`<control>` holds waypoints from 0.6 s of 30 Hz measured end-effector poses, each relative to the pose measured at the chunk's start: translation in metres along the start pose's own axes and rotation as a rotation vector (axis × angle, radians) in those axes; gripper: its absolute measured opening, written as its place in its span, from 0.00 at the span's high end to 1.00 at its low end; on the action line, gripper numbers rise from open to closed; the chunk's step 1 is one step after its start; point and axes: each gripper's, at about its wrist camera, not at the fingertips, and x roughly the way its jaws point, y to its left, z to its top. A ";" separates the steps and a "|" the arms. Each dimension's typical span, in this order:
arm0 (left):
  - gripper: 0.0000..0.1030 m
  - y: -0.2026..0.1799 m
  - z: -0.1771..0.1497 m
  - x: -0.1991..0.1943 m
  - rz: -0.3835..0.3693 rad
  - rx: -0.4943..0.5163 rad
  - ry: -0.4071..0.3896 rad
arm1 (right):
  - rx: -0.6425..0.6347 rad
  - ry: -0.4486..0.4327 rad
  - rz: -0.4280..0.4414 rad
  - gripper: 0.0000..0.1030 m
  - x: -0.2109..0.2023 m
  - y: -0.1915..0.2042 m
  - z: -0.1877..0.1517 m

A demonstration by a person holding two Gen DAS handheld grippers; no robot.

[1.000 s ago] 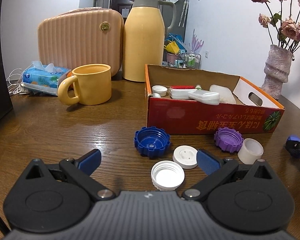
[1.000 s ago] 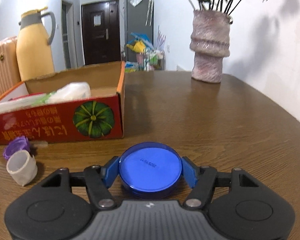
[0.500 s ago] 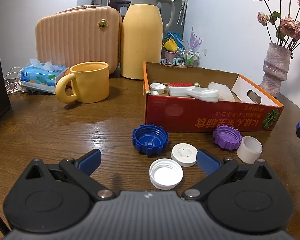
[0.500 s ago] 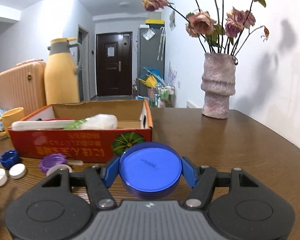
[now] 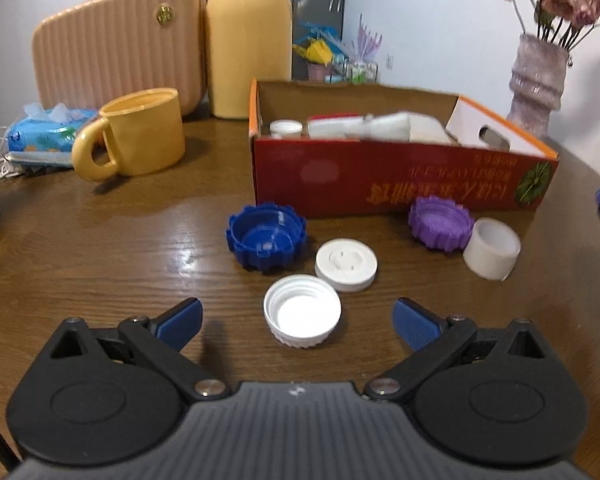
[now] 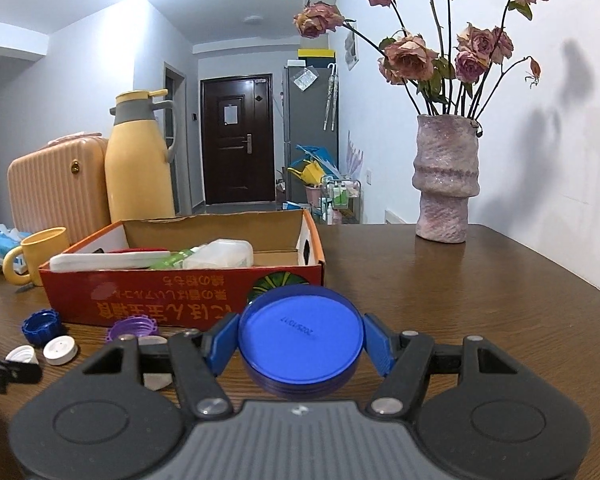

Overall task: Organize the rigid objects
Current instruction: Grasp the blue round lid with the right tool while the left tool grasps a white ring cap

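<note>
My right gripper point(image 6: 300, 340) is shut on a flat round blue lid point(image 6: 300, 336), held above the table in front of the red cardboard box point(image 6: 180, 300). The box point(image 5: 380, 176) holds white containers and a small white cap. My left gripper point(image 5: 296, 320) is open, its jaws wide on either side of a ribbed white cap point(image 5: 302, 311) lying open side up. Beyond that cap lie a flat white lid point(image 5: 346, 264), a dark blue notched cap point(image 5: 266, 236), a purple notched cap point(image 5: 440, 224) and a white cup-like cap point(image 5: 492, 254).
A yellow mug point(image 5: 140, 136), a tissue pack point(image 5: 40, 136), a peach ribbed case point(image 5: 116, 44) and a yellow thermos jug point(image 5: 248, 40) stand at the back left. A pink vase of dried roses point(image 6: 446, 176) stands at the back right near the wall.
My right gripper has risen with the blue lid and swung left, bringing the box and caps into view. My left gripper has dropped and tilted down toward the ribbed white cap.
</note>
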 end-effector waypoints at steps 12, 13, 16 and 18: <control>0.17 0.008 0.002 0.004 0.048 -0.034 0.004 | 0.000 -0.011 0.012 0.37 -0.003 0.000 0.000; 0.21 0.007 0.002 0.005 0.046 -0.029 0.008 | 0.000 -0.011 0.012 0.37 -0.003 0.000 0.000; 0.43 0.003 0.002 0.003 0.038 0.000 -0.004 | 0.002 -0.008 0.009 0.37 -0.003 0.001 0.000; 0.60 0.001 0.003 0.000 0.018 0.012 -0.012 | 0.002 -0.006 0.007 0.37 -0.003 0.001 0.000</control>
